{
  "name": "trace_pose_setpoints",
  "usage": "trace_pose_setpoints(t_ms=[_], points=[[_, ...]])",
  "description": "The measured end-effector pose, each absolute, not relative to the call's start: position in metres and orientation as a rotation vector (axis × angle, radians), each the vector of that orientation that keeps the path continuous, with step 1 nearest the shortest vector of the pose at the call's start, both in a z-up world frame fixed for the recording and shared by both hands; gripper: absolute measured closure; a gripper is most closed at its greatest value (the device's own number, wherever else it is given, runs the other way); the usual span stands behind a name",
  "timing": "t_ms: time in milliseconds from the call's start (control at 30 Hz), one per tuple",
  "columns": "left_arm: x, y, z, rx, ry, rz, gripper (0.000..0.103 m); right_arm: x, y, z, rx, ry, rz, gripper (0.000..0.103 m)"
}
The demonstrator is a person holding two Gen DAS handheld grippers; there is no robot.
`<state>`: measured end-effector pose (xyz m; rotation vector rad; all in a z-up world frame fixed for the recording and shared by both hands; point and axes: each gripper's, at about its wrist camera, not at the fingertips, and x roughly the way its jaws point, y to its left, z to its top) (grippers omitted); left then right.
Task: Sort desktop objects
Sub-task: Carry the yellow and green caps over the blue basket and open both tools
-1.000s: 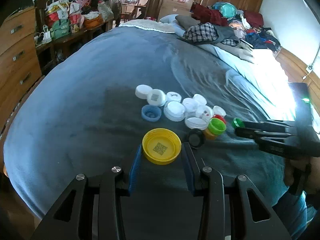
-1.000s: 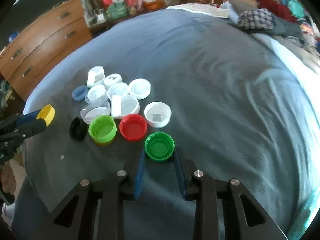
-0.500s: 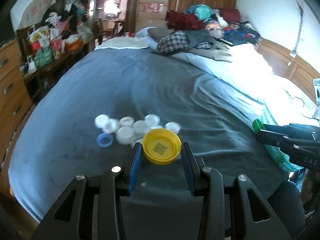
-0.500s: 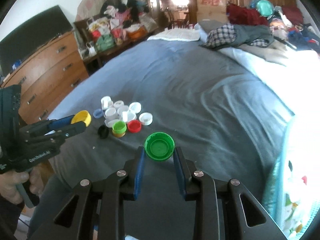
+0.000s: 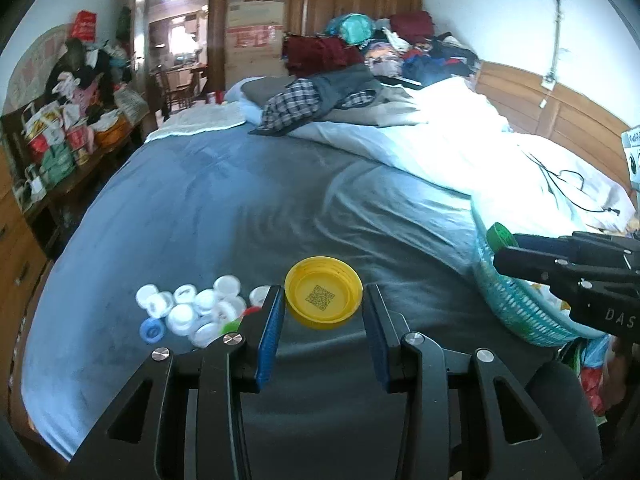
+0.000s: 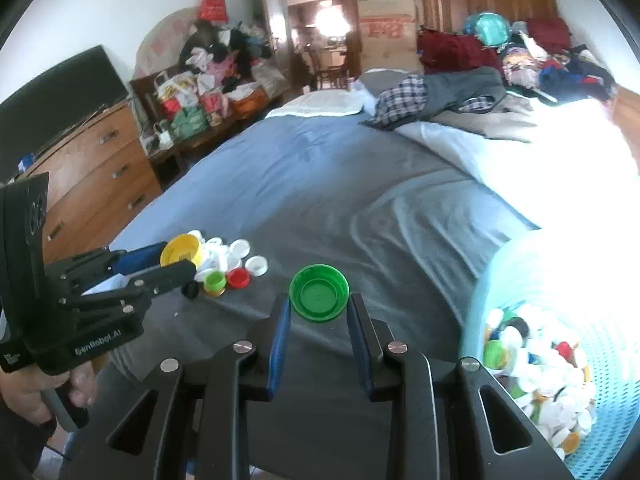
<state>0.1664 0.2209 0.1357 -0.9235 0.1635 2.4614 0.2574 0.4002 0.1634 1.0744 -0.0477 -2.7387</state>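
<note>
Gripping yellow cap [image 5: 323, 298] w/ your left gripper [image 5: 323, 312], green cap [image 6: 319, 293] clamped in right gripper [image 6: 319, 312]; teal basket [image 6: 480, 300] sitting at right, near.

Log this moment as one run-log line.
left tool: shut on round yellow plastic cap | right tool: shut on round green plastic cap | teal mesh basket: holds caps | phase: carrying

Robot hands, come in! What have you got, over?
Left gripper shut on yellow cap. Right gripper shut on green cap. Teal basket at right, nothing blocking.
</note>
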Motion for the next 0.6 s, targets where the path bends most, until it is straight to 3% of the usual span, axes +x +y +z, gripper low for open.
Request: trace_pose_setpoints(t_ms=[600], points=[[0.185, 0.334, 0.173, -0.790, 0.262, 2.331, 0.069, 0.294, 0.498, 0.190, 1.059, -0.144, -2.933, 0.072]])
